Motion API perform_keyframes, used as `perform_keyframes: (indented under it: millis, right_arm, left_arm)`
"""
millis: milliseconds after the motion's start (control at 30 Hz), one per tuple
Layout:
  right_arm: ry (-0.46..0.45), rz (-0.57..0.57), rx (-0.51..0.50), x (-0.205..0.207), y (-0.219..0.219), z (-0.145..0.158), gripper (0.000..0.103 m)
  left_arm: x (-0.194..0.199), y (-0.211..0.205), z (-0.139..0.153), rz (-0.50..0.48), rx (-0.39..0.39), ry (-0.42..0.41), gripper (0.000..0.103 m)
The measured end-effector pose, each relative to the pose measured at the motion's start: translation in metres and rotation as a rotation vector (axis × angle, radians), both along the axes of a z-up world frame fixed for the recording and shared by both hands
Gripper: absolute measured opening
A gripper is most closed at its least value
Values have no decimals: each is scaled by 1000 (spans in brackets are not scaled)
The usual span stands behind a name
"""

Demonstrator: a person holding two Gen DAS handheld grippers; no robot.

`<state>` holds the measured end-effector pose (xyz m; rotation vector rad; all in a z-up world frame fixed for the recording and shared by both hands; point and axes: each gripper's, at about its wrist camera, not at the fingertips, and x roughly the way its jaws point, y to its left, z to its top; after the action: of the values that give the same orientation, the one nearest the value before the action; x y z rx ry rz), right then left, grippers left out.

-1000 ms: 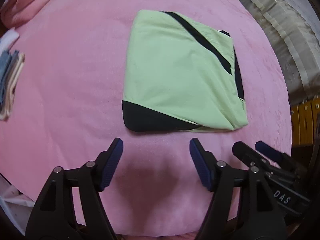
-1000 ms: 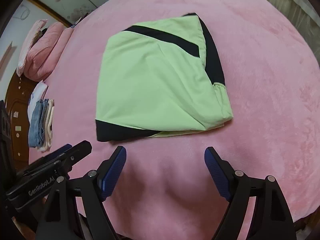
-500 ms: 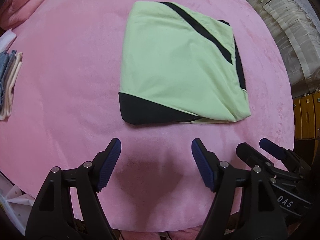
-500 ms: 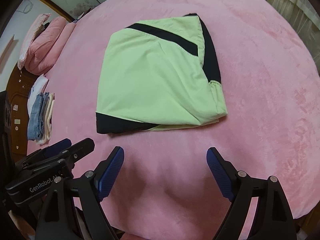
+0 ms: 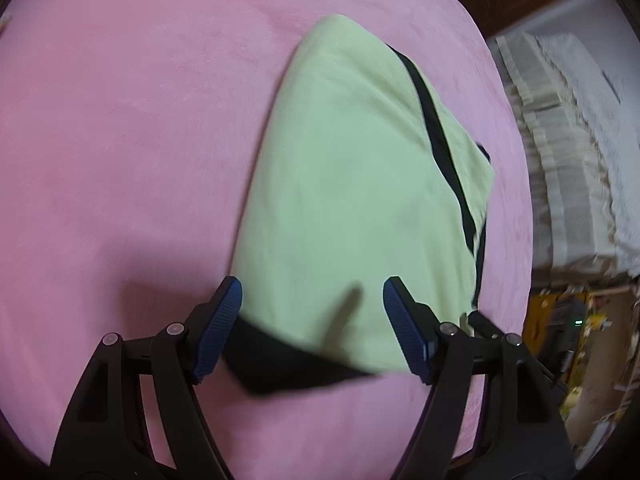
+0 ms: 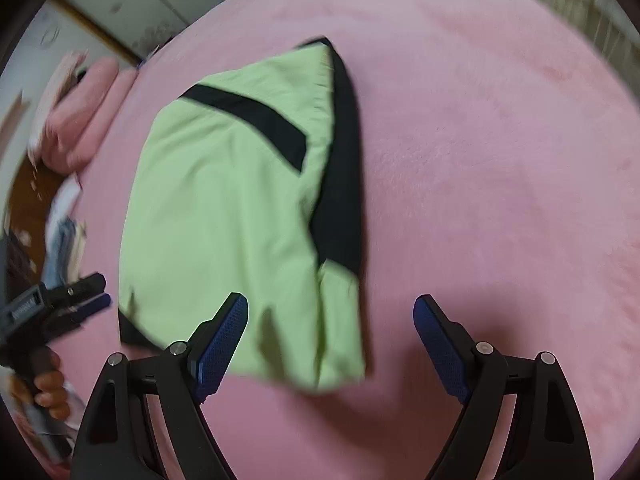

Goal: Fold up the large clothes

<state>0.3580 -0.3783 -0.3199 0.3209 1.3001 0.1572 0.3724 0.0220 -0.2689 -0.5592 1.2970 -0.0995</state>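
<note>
Grippers (image 5: 310, 330) (image 6: 330, 344) apart, pink bed (image 5: 120, 140), curtains (image 5: 568, 152)

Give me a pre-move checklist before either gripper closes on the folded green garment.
1. Left gripper open: ok.
2. Right gripper open: ok.
3. Folded green garment lying flat on the pink bedspread: ok.
4. Left fingers straddling the garment's near black corner: ok.
5. Right gripper around the garment's near right corner: ok, the corner lies between its fingers.
6. Fabric actually between the pads rather than below them: cannot tell, both views are motion-blurred.
</note>
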Motion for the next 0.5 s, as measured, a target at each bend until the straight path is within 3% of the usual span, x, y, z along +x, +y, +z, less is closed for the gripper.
perform_keyframes:
  millis: [100, 267, 333, 433, 467, 500]
  right_arm:
    - [49, -9, 149, 27, -7, -27, 86]
    - [-9, -30, 374, 57, -13, -40, 85]
    - [25, -54, 462, 70, -12, -47, 83]
    - [55, -77, 490, 90, -9, -53, 56]
    - [62, -77, 451, 94, -8, -54, 42]
    - [71, -61, 393, 97, -4, -54, 39]
  left_arm:
    - [18, 9, -17, 14, -29, -3, 71]
    - [37, 16, -42, 39, -71, 3, 71]
    - [43, 18, -51, 64, -102, 4, 71]
    - [50, 11, -50, 57, -60, 3, 60]
    - [49, 7, -47, 58, -44, -1, 58]
    - [48, 6, -44, 63, -32, -12, 51]
